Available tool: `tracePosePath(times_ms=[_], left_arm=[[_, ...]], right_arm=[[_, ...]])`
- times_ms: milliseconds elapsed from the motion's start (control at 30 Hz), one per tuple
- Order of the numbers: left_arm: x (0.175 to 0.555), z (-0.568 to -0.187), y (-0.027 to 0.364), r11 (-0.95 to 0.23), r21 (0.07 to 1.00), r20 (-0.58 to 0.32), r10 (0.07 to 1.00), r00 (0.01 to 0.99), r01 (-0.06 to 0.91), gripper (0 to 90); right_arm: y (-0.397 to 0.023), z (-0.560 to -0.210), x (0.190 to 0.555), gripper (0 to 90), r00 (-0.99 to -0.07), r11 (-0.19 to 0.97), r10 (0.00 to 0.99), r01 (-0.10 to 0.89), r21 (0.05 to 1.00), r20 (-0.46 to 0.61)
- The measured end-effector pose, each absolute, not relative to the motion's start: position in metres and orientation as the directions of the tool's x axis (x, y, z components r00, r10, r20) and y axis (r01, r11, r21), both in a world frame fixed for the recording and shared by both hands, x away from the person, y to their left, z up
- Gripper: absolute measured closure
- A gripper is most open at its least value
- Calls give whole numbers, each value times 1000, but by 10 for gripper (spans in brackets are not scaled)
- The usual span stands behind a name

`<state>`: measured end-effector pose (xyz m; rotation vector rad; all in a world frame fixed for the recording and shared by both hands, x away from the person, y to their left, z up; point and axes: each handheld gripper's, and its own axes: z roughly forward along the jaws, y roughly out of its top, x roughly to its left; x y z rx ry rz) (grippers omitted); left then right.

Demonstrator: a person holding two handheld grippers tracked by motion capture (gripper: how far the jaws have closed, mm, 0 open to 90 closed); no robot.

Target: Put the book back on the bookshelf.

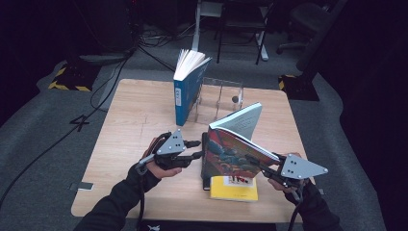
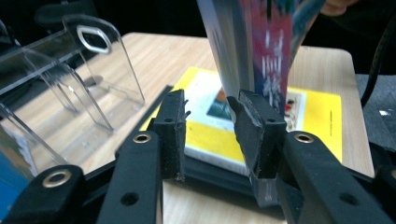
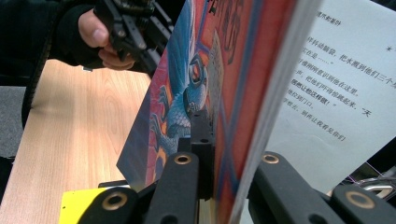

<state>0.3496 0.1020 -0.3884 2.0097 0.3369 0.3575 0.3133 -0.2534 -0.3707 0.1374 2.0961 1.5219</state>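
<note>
A colourful book (image 1: 231, 151) with a red and blue cover stands tilted above the table's front, its pages fanned slightly apart at the top. My right gripper (image 1: 251, 160) is shut on its right edge; in the right gripper view one jaw lies on the cover (image 3: 196, 70) and the other sits behind the pages. My left gripper (image 1: 198, 149) hovers at the book's spine side with its jaws open. In the left gripper view the book's lower edge (image 2: 261, 51) hangs just above one jaw, and no pad presses on it. Below it lies a yellow book (image 1: 235, 190) flat on a black one (image 1: 206, 178).
At the back middle, a blue book (image 1: 185, 94) stands upright against a clear acrylic rack (image 1: 221, 98) with empty slots. The wooden table (image 1: 130, 125) has bare surface on its left half. Chairs, desk legs and cables lie on the floor beyond the table.
</note>
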Motion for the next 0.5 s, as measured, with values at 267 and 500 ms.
tracePosePath(times_ms=[267, 500], left_arm=[[342, -407, 103, -464, 882, 94, 347, 933, 84, 562], [340, -422, 89, -484, 868, 61, 323, 945, 109, 513]], right_arm=[[-253, -371, 312, 843, -847, 356, 387, -227, 907, -364], [-253, -371, 310, 842, -848, 356, 385, -227, 906, -364]])
